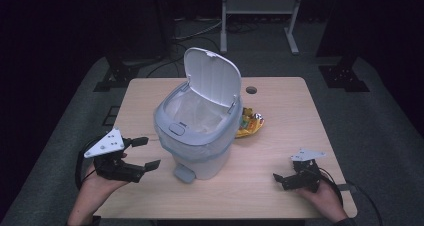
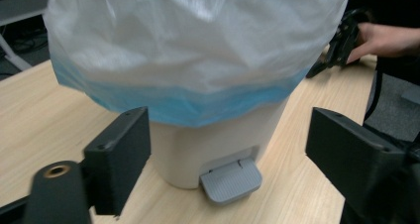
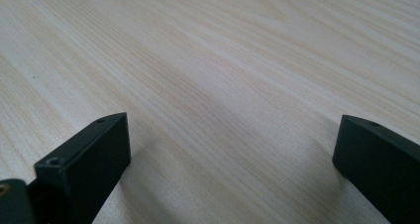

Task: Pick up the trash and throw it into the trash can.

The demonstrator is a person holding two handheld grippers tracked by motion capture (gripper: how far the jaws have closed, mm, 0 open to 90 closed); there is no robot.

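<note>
Viewing my pale wooden table (image 1: pixel 280 131) in dark room, pedal bin (image 1: pixel 200 131) lid up, white liner (image 1: pixel 197 117) inside, left gripper (image 1: pixel 150 152) and right gripper (image 1: pixel 279 180) both spread, holding nothing.

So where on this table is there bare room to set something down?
Free: the far left corner behind the bin, and the right side between the snack wrapper and right gripper. Crowded: the near left, where the left gripper sits by the pedal.

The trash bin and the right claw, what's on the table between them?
Nothing. In the high view, only bare wooden table lies between the trash bin and the right claw. The snack wrapper sits farther back.
</note>
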